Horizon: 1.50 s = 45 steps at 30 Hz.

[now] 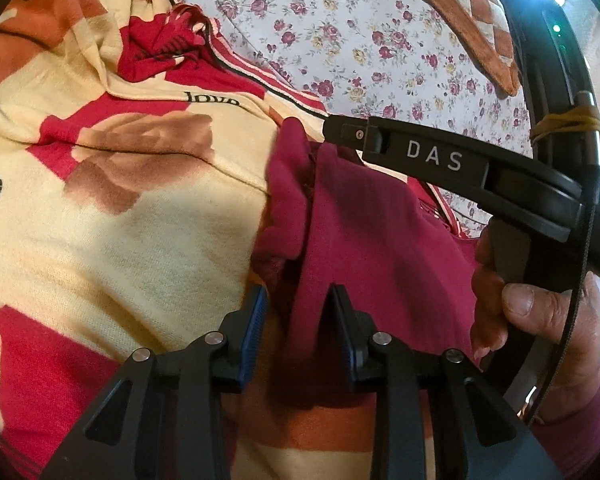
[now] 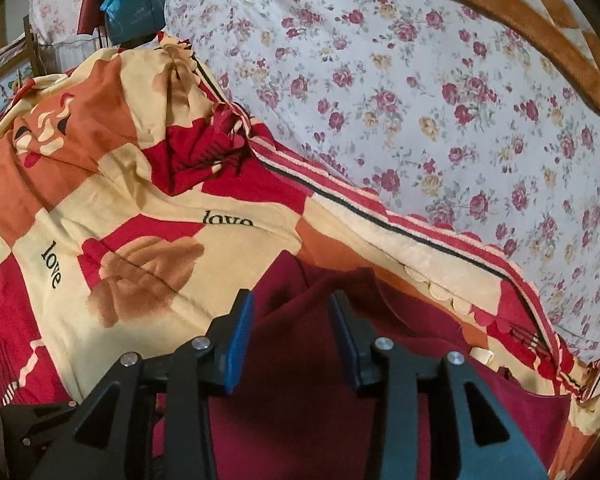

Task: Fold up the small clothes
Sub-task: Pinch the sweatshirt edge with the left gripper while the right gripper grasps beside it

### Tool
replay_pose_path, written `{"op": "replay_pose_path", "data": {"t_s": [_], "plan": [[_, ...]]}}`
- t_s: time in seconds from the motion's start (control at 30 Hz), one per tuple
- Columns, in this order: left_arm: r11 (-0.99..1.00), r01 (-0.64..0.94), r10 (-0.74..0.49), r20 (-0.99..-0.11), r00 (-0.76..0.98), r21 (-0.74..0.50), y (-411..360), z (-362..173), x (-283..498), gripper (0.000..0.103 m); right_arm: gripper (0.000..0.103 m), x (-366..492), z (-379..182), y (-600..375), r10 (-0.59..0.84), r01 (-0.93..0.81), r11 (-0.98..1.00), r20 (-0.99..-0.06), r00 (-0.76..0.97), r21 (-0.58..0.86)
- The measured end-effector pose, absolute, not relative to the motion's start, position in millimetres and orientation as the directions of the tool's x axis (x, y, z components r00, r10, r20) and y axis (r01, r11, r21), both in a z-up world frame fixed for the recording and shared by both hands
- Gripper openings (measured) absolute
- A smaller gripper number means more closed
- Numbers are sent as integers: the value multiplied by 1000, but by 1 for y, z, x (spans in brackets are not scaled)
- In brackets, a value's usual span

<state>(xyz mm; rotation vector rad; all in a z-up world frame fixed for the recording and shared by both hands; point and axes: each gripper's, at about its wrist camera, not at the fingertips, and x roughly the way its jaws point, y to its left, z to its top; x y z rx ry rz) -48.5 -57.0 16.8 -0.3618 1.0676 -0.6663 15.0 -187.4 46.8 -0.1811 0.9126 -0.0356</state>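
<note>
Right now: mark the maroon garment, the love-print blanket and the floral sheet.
maroon garment (image 2: 308,420), right wrist view, flat cloth below the fingers.
love-print blanket (image 2: 148,280), right wrist view, on the brown rose print.
floral sheet (image 1: 340,32), left wrist view, bare patch beyond the blanket's striped edge.

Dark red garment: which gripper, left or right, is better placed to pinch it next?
Probably left: the left gripper is open astride the bunched edge of the dark red garment; the right gripper is open over flatter cloth.
</note>
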Motion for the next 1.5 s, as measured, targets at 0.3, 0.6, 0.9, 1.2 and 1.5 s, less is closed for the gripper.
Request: {"op": "replay_pose_path", "data": {"t_s": [0.3, 0.6, 0.9, 1.2, 1.5], "plan": [[751, 323, -659, -683, 314, -576, -56, 17, -48, 12, 41, 16, 42, -188, -111, -49, 984, -796, 595, -174], [744, 312, -667, -678, 308, -591, -55, 16, -46, 14, 69, 32, 38, -204, -12, -25, 999, -859, 512, -29], [732, 323, -680, -667, 304, -599, -61, 16, -43, 30, 78, 67, 0, -194, -3, -57, 998, -919, 393, -28], [749, 346, -662, -668, 340, -566, -76, 19, -37, 44, 23, 49, 18, -227, 114, -58, 994, -872, 477, 98], [788, 367, -613, -687, 390, -494, -88, 23, -39, 44, 16, 25, 46, -252, 196, -61, 979, -826, 528, 194]]}}
